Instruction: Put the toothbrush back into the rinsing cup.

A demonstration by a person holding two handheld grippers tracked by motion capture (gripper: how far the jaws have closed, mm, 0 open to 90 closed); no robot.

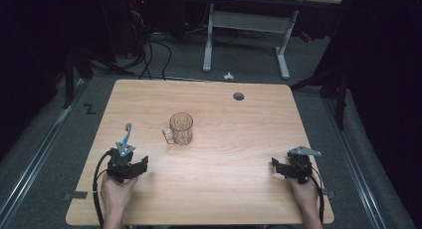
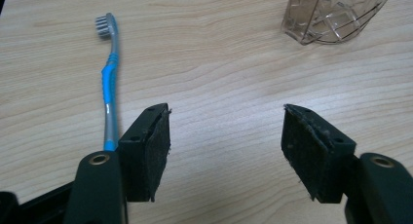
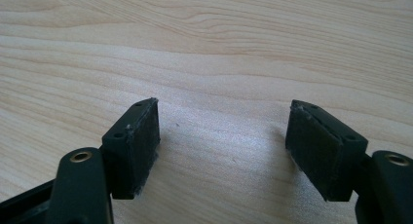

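We see the toothbrush [image 2: 110, 78] lying just outside the left gripper's [image 2: 226, 136] parted, empty jaws, glass mug [image 1: 180, 128] beyond; the right gripper [image 3: 222, 136] likewise gapes over bare table [image 1: 239, 139].

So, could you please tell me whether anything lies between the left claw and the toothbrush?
Nothing visible does. The left claw is open over bare table, and the toothbrush lies flat just beyond its left jaw. The glass mug stands off to the other side, clear of that path.
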